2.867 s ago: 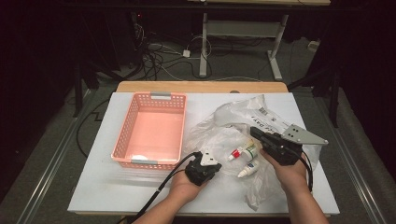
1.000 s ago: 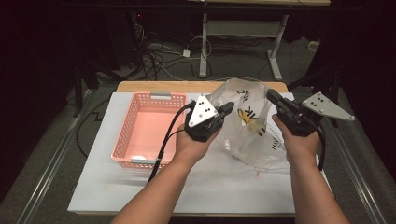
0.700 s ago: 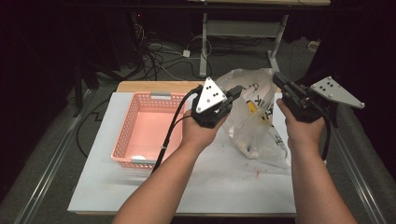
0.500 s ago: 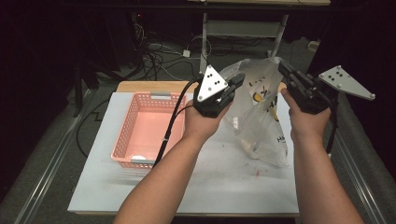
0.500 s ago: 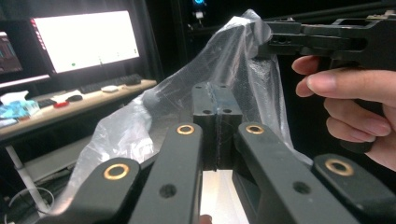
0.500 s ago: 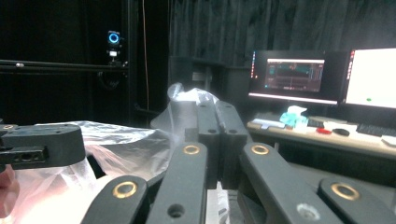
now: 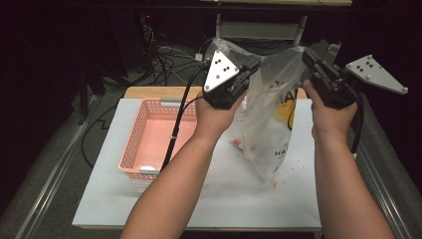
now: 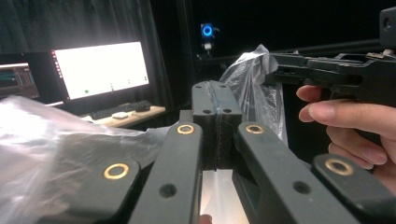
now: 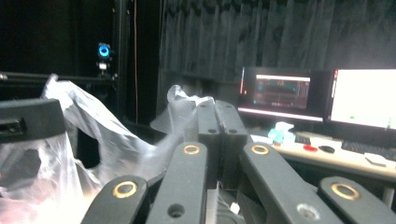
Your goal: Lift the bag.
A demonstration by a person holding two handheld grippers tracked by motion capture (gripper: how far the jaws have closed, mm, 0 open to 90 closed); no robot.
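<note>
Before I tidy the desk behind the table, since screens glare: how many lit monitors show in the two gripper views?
2. In the right gripper view a dimmer monitor stands left of a bright white monitor. The left gripper view shows the same pair from another angle; others may be hidden.

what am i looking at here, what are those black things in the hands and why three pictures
A person stands at a white table and holds a hand-held gripper in each hand: black tools with two jaws that pinch. The high view comes from a camera above the table. The other two come from small cameras riding on each tool, looking along its own jaws. The left gripper and the right gripper are each shut on a top edge of a clear plastic bag, lifted so it hangs above the table with small items inside. A pink basket sits on the table to the left. Monitors glow in the dark background.
</note>
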